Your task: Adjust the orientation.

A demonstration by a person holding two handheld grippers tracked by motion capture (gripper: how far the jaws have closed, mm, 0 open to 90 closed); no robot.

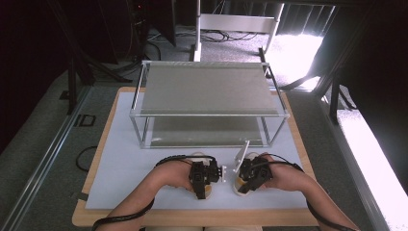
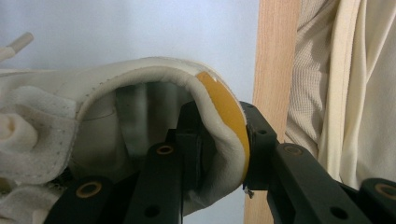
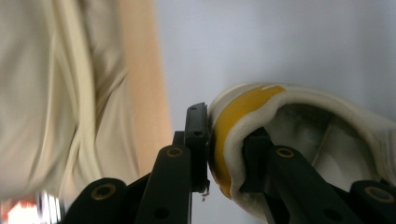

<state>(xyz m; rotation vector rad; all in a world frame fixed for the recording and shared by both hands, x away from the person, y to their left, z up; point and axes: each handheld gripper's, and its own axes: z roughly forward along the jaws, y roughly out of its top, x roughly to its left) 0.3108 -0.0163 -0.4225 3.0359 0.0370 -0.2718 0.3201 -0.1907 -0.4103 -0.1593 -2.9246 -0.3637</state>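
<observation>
Cream leather with a mustard-yellow heel tab: I see two shoes near the counter's front edge, side by side and close together. The left shoe lies with its long axis running near to far, heel toward me and toe toward the metal shelf rack. The right shoe sits the same way, heel at the near edge.

My left hand-held gripper is nearly closed, clamping the left shoe's heel collar: one jaw inside the opening, the other pressed on the yellow tab outside. My right hand-held gripper pinches the right shoe's heel likewise, one jaw on the yellow tab, one inside. In the high view both of my hands sit just above the wooden front edge.
</observation>
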